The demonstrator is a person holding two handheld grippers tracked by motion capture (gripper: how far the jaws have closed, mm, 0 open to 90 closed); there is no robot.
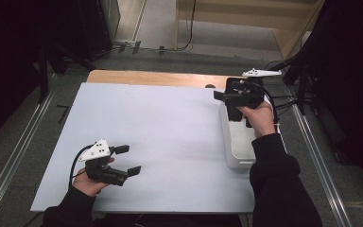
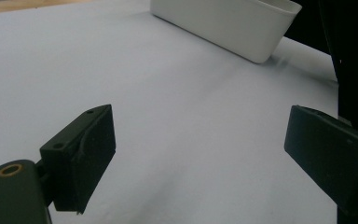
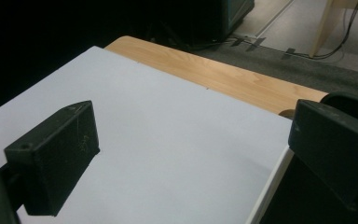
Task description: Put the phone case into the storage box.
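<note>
A white rectangular bin (image 1: 238, 142) stands along the right side of the white board (image 1: 160, 132). My right gripper (image 1: 223, 91) is held over the bin's far end, open, with nothing between its fingers. In the right gripper view the right gripper (image 3: 196, 135) looks across the board, with the bin's rim (image 3: 268, 186) at the lower right. My left gripper (image 1: 128, 160) hovers over the board's near left part, open and empty. In the left gripper view the left gripper (image 2: 200, 154) has its jaws wide apart, and the bin (image 2: 233, 28) lies farther off at the top.
A strip of wooden tabletop (image 1: 160, 78) shows beyond the board's far edge, with a small dark spot (image 1: 210, 86) on it. Grey floor, metal rails and dark stands surround the table. Cables (image 1: 283, 101) trail off to the right from the right gripper.
</note>
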